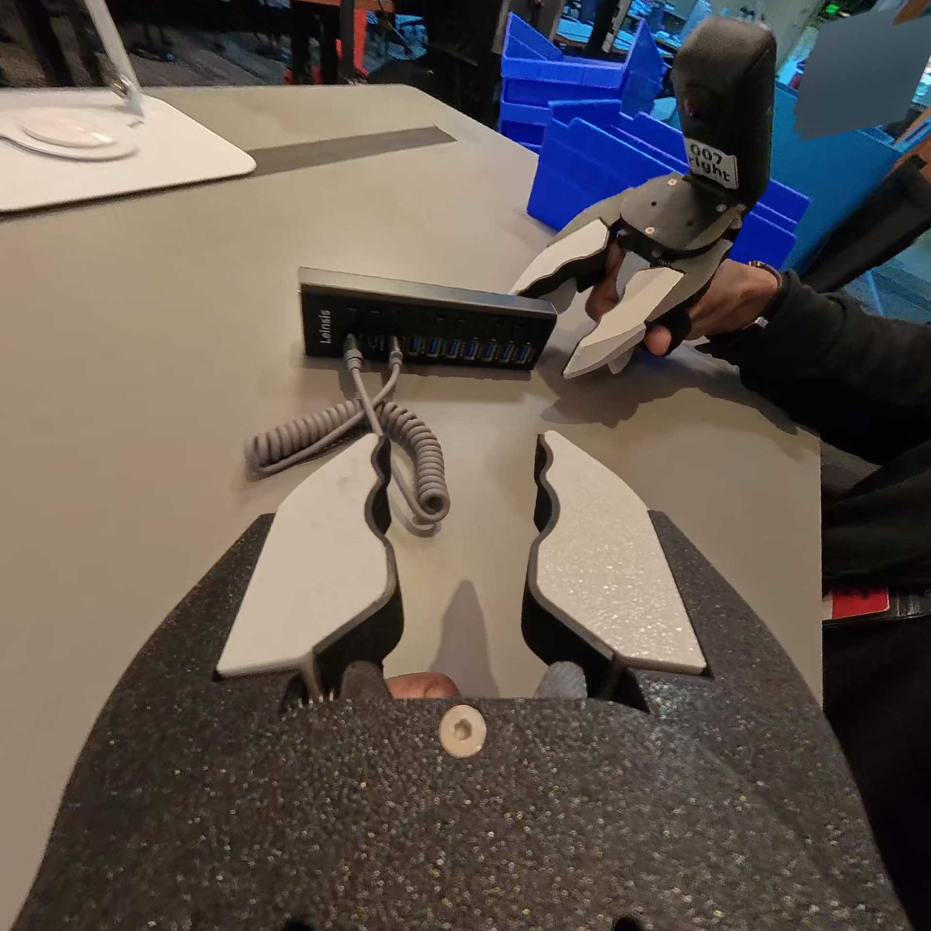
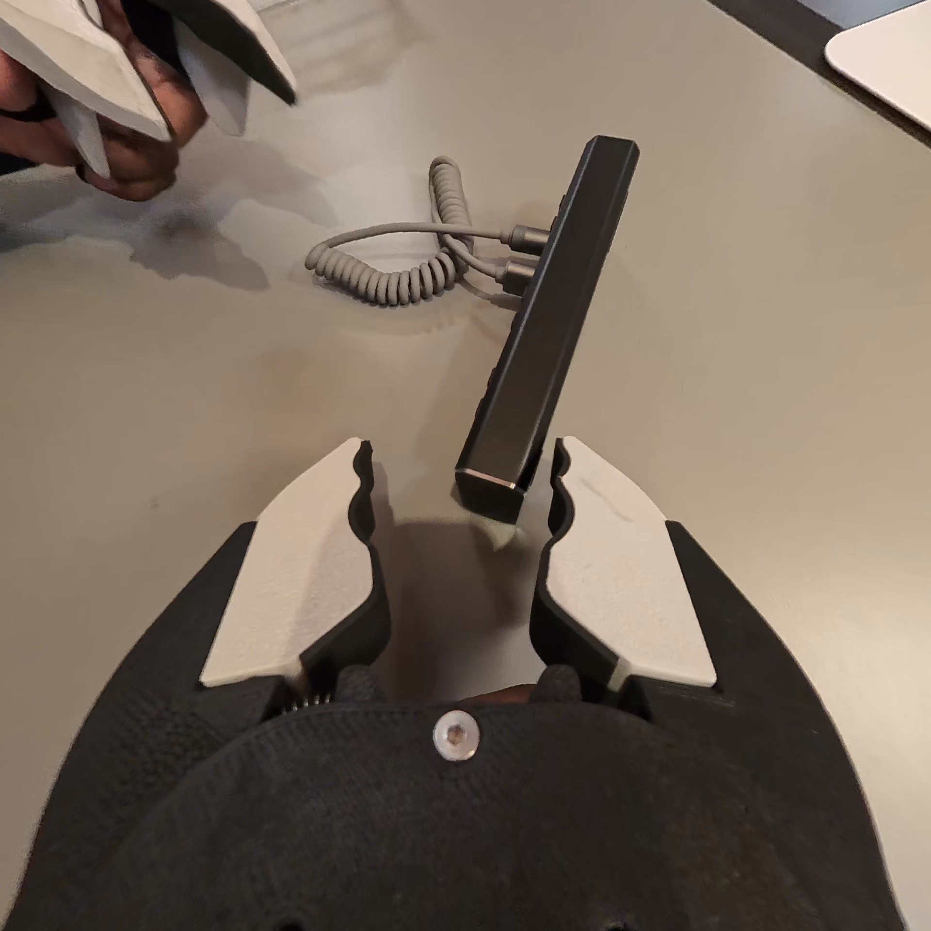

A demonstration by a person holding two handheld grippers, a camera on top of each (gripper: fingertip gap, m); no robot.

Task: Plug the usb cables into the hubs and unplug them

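A long black USB hub [image 1: 428, 315] lies on the grey table [image 1: 151, 352], its row of ports facing my left gripper. A grey coiled cable [image 1: 418, 453] has both plugs [image 1: 374, 352] in the hub's left ports. My left gripper [image 1: 462, 438] is open and empty, hovering just short of the coil. My right gripper [image 1: 546, 332] is open at the hub's right end. In the right wrist view the hub [image 2: 554, 312] has its near end between the open fingers of the right gripper [image 2: 461, 442], closer to the right finger. The cable [image 2: 403, 282] lies to its left. The left gripper [image 2: 229, 118] is at top left.
A white stand base [image 1: 101, 146] sits at the table's far left, also seen in the right wrist view [image 2: 896, 65]. A dark strip [image 1: 352, 146] crosses the tabletop behind the hub. Blue bins [image 1: 604, 141] stand beyond the table's far right edge. My left tips are about 15 cm from the hub [image 2: 554, 312], my right tips only 5 cm.
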